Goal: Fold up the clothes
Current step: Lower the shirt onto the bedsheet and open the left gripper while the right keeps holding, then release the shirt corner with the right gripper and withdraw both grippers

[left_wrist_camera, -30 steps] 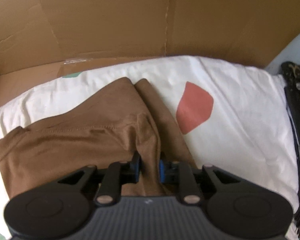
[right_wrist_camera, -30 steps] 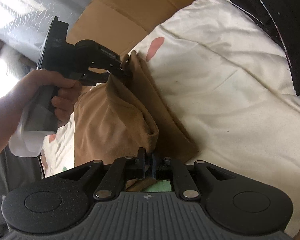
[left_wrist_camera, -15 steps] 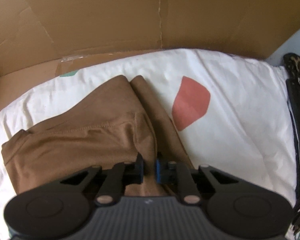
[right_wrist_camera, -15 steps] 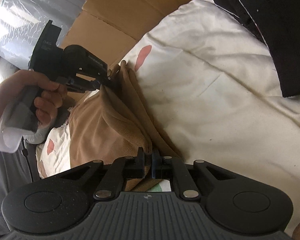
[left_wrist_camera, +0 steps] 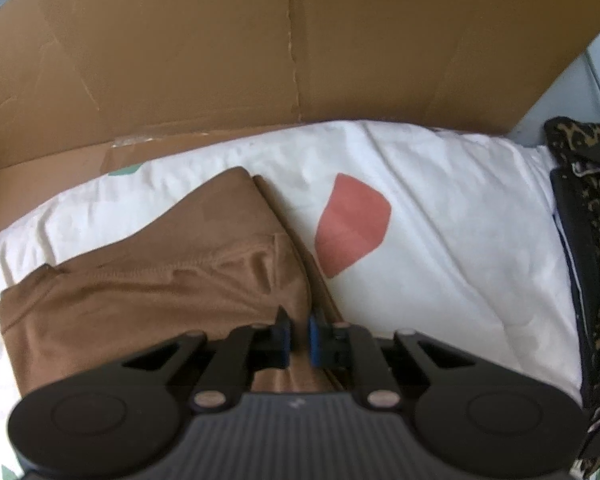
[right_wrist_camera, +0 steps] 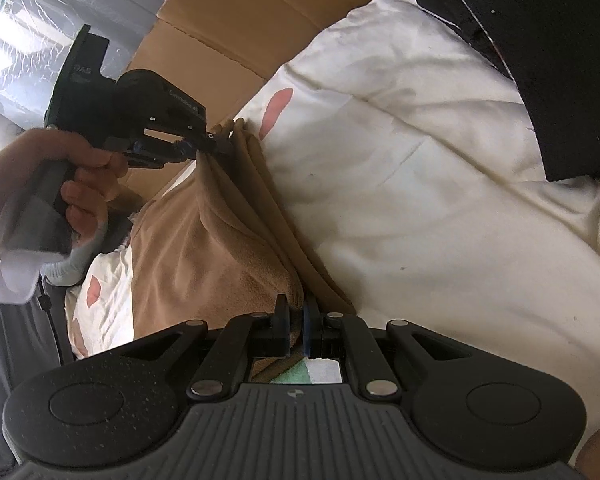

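A brown garment (left_wrist_camera: 148, 292) lies partly folded on a white bedsheet (left_wrist_camera: 440, 240). In the left wrist view my left gripper (left_wrist_camera: 298, 332) stands over the garment's right edge, its blue pads pinching a fold of the cloth. The right wrist view shows that same left gripper (right_wrist_camera: 216, 146), held by a hand (right_wrist_camera: 80, 176), lifting the far corner of the brown garment (right_wrist_camera: 220, 240). My right gripper (right_wrist_camera: 296, 324) is shut on the near corner of the same edge. The cloth hangs slack between the two grips.
A cardboard wall (left_wrist_camera: 260, 60) rises behind the bed. Dark patterned clothing (left_wrist_camera: 588, 240) lies along the right edge, also dark in the right wrist view (right_wrist_camera: 540, 40). A red patch (left_wrist_camera: 352, 224) is printed on the sheet. Plastic-wrapped goods (right_wrist_camera: 40, 20) stand at the back left.
The left gripper's pads have drawn together on the fold of brown cloth. The right gripper has tilted slightly while holding its corner.
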### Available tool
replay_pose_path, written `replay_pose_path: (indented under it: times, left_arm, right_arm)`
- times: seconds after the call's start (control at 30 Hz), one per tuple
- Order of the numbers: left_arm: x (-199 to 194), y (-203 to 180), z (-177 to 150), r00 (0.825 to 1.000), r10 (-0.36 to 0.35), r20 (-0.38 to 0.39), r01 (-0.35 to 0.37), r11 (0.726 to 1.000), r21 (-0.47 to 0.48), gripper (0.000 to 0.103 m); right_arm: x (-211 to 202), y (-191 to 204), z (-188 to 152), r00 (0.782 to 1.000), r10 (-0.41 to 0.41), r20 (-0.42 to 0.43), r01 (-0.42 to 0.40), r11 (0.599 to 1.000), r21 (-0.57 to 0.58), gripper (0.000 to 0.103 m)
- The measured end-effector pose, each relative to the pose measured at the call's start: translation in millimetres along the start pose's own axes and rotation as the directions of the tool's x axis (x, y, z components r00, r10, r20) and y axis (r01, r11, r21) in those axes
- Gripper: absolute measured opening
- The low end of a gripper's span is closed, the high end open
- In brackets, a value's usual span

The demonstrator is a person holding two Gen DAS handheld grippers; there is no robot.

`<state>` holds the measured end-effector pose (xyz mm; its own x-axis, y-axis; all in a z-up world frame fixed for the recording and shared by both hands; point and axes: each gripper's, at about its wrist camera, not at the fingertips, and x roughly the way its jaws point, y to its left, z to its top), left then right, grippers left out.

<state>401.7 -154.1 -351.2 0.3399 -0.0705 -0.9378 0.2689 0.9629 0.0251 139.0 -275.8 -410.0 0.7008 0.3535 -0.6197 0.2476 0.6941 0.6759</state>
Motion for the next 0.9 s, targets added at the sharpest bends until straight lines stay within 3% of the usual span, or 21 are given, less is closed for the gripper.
replay_pose_path:
  times: [0.2,0.3,0.43,0.5,0.63,0.9]
  left_arm:
    - [3.3,14.1,-1.6,0.994,-0.102,0.030,0.104,0.990,-0.096,0.017]
    - [-5.7,14.8,-0.6,0.989,-0.136,0.063,0.141,0.987,-0.079,0.024]
    - [-25.0,22.4,-1.8,0.978,-0.169,0.125,0.178,0.982,-0.062,0.024]
    - [-31.5,28.3,-4.0,0.975,-0.170,0.145,0.178,0.983,-0.049,0.023]
    - [-27.0,32.7,-11.8,0.981,-0.157,0.115,0.157,0.988,0.008,0.009]
    - [1.5,26.7,-10.4,0.983,-0.149,0.110,0.146,0.989,0.037,0.008]
  right_arm:
    - [1.7,-2.3,0.3,1.000,-0.001,-0.014,0.001,1.000,0.014,0.003]
    - [1.3,-2.4,-0.3,1.000,-0.001,-0.014,0.002,1.000,0.014,0.003]
    - [0.2,-1.2,-0.5,1.000,-0.009,-0.010,0.009,1.000,0.007,0.003]
    - [-1.0,-0.4,-0.6,1.000,-0.012,-0.006,0.012,1.000,0.000,0.003]
    - [-4.7,-2.1,0.0,1.000,-0.016,0.001,0.016,1.000,0.009,0.003]
    - [-1.1,-2.4,-0.7,0.999,-0.033,-0.006,0.033,0.999,0.001,0.003]
